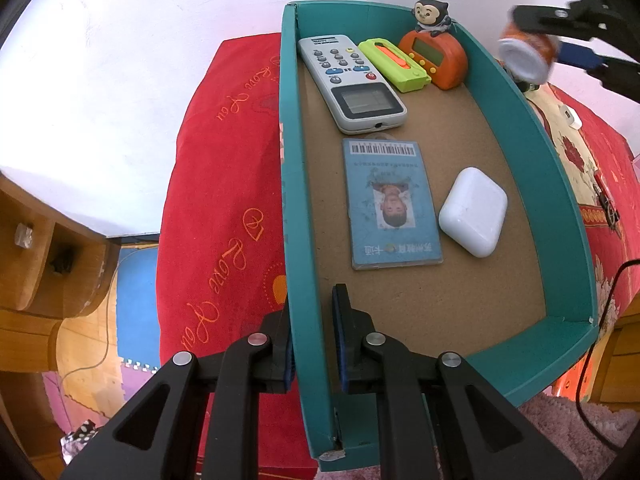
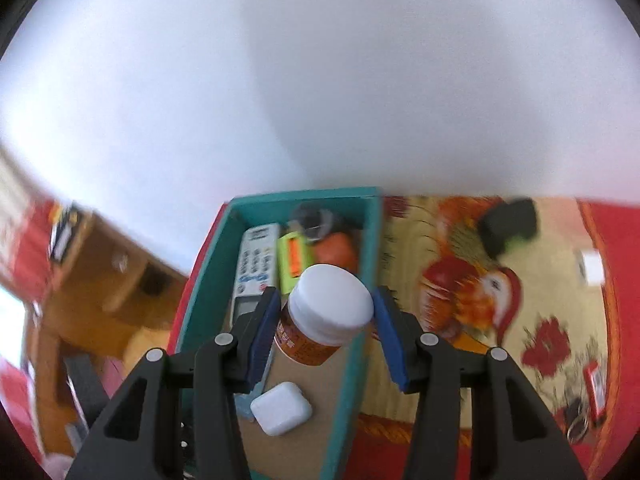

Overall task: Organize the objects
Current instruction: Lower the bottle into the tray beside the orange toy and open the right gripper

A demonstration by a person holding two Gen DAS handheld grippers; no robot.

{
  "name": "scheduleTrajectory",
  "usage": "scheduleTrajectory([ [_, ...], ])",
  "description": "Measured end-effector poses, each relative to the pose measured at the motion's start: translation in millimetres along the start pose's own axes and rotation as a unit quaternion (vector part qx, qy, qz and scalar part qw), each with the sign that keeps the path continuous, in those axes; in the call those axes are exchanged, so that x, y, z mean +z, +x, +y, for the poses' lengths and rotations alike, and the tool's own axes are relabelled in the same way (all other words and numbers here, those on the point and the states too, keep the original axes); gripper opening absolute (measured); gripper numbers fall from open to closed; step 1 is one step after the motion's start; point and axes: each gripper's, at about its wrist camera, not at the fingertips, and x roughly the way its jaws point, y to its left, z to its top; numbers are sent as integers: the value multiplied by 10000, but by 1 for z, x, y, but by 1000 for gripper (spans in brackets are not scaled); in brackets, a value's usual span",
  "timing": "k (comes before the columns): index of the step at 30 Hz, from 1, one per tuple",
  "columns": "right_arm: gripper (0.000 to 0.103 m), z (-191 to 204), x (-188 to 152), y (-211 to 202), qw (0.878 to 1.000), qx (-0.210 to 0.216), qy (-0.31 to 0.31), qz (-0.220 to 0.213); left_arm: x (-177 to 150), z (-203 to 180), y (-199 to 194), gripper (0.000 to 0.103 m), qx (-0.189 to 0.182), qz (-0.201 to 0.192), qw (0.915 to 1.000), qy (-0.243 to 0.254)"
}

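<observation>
Both wrist views look down (closely) into the teal box [image 1: 532, 152].

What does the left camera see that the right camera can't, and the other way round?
Only the left camera shows the ID card lying flat in the box, the little monkey figure on the orange clock, and the left gripper straddling the box's side wall.

Only the right camera shows the bottle up close between the right gripper fingers, and a dark blurry thing on the flowery cloth.

Both show the teal box, the remote, the green case and the white case.
</observation>
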Motion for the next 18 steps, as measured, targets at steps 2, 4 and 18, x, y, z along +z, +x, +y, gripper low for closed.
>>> scheduleTrajectory([
  [2,47,11,-4,9,9995,-12,-320,57,0,0,0,15,-6,-6,10000,-9],
  [4,47,16,-9,16,9981,-68,-600,97,0,0,0,15,-8,-10,10000,-21],
  [18,48,45,-32,73,9791,-850,-1822,305,-1,1,0,15,-31,-22,10000,-47],
])
